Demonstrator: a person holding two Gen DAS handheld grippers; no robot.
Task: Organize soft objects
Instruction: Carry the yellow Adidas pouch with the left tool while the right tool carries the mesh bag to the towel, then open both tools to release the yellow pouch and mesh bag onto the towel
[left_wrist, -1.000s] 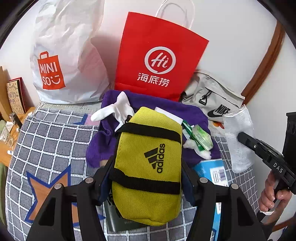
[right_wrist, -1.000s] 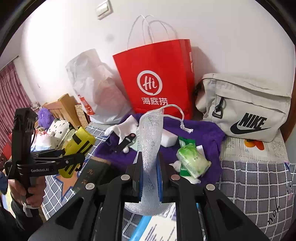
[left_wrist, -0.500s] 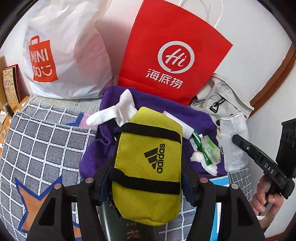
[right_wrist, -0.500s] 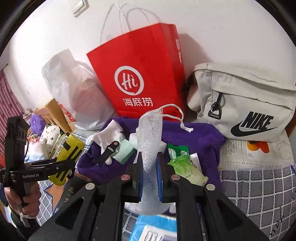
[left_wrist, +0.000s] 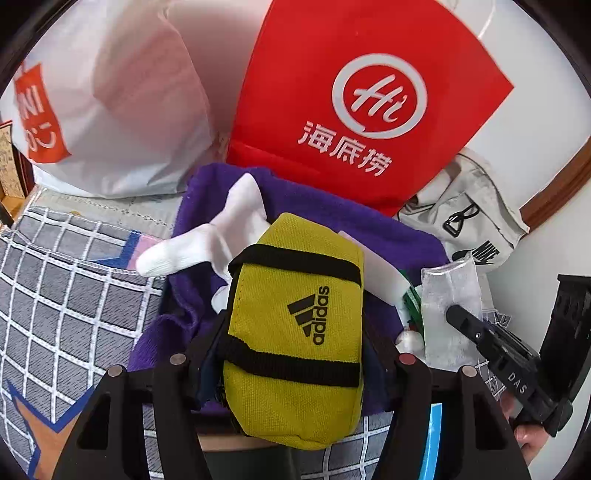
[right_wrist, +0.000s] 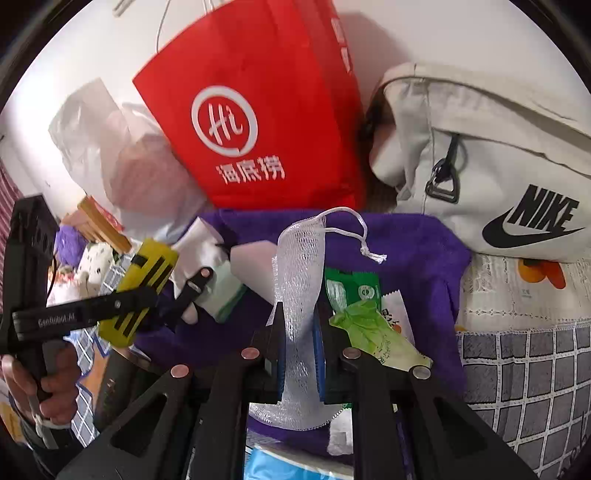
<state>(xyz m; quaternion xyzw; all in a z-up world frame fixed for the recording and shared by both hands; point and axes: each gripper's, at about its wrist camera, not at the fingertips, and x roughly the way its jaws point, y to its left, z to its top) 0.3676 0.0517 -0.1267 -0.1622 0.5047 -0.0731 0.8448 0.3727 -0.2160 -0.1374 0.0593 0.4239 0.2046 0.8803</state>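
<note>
Two claws: I have both loaded.
Left claw (left_wrist: 291, 354): clamped on yellow Adidas pouch (left_wrist: 295, 332).
Right claw (right_wrist: 300, 350): pinching white mesh bag (right_wrist: 299, 295), red paper bag (right_wrist: 258, 110) at 12.

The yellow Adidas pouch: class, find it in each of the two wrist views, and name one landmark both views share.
Left wrist view: the yellow Adidas pouch fills the lower centre, clamped in the left hand-held gripper.
Right wrist view: it sits small at the left edge, mid-height.
Shared landmark: the red paper bag standing against the wall behind the purple towel.
</note>
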